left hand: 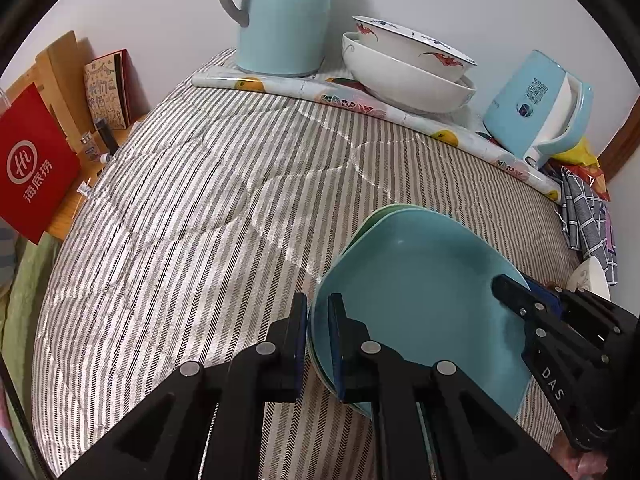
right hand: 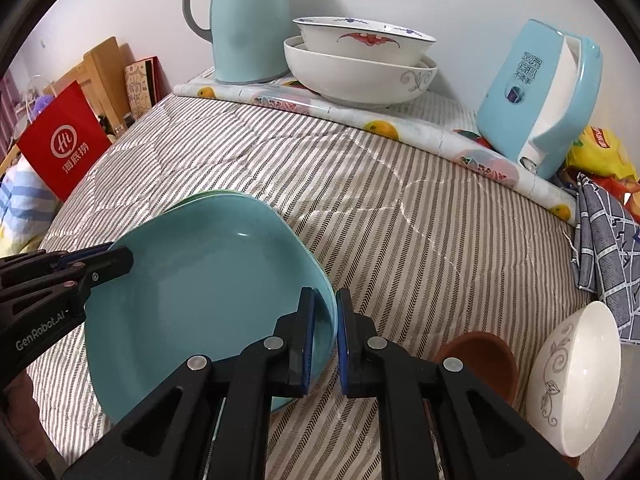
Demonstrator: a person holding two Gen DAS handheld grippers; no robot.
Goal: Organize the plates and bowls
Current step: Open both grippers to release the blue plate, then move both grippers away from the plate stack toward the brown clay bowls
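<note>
A stack of teal plates [left hand: 420, 300] [right hand: 208, 296] is held between both grippers above the striped quilt [left hand: 200, 220]. My left gripper [left hand: 318, 344] is shut on the stack's left rim; it also shows in the right wrist view [right hand: 108, 260]. My right gripper [right hand: 325, 344] is shut on the stack's right rim; it also shows in the left wrist view [left hand: 516, 292]. Two nested white bowls [left hand: 404, 68] [right hand: 360, 64] stand at the back. A white patterned bowl [right hand: 576, 380] and a brown bowl [right hand: 480, 360] lie at the right.
A teal thermos jug [left hand: 284, 16] [right hand: 248, 24] and a light-blue kettle [left hand: 536, 108] [right hand: 536, 96] stand on a fruit-print mat [right hand: 400, 128] at the back. A red bag [left hand: 32, 168] is on the left. A checked cloth [right hand: 608, 248] and snack packets [right hand: 600, 148] lie at the right.
</note>
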